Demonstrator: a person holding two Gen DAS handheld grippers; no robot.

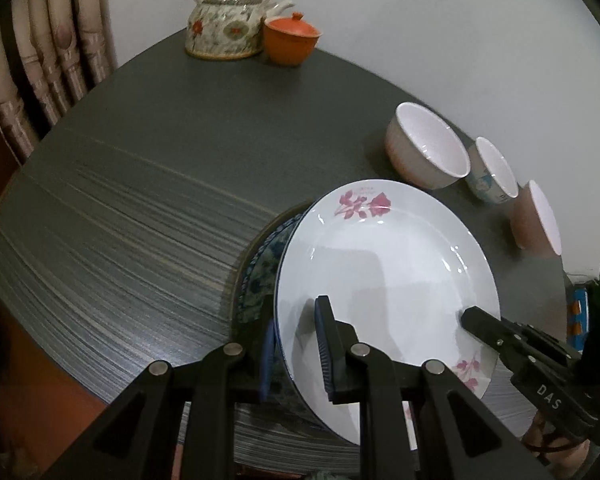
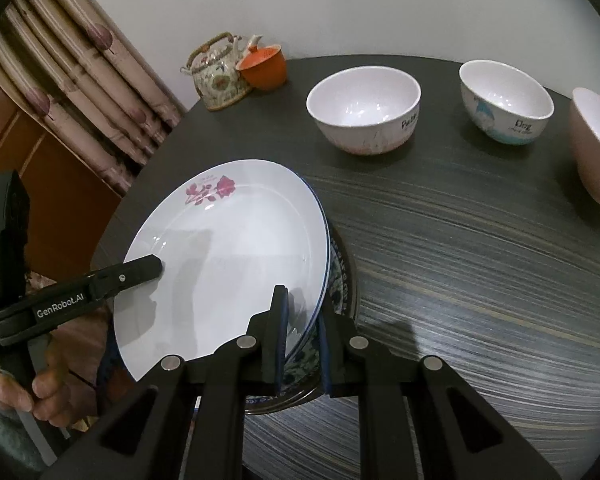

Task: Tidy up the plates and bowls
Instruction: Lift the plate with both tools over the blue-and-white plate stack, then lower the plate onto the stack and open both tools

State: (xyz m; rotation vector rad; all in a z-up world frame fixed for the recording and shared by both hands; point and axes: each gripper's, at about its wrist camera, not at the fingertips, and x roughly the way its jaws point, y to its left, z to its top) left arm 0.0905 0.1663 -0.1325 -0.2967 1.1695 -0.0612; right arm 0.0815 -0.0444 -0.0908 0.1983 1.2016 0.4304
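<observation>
A white plate with pink flowers (image 1: 384, 280) (image 2: 228, 264) tops a stack that includes a blue-patterned plate (image 1: 260, 276) (image 2: 338, 280) on the dark table. My left gripper (image 1: 296, 352) straddles the stack's left rim, one finger above the white plate and one below; it also shows in the right wrist view (image 2: 148, 268). My right gripper (image 2: 304, 344) straddles the opposite rim the same way and shows in the left wrist view (image 1: 476, 318). Three bowls stand apart: a white one (image 1: 426, 146) (image 2: 364, 110), a "Dog" one (image 1: 494, 172) (image 2: 506, 102), a pink one (image 1: 538, 216) (image 2: 596, 148).
A floral teapot (image 1: 224, 20) (image 2: 218, 72) and an orange lidded cup (image 1: 292, 40) (image 2: 264, 66) stand at the table's far edge by the wall. A curtain (image 2: 80, 68) hangs at the left. The round grey table (image 1: 140, 208) (image 2: 480, 260) extends around the stack.
</observation>
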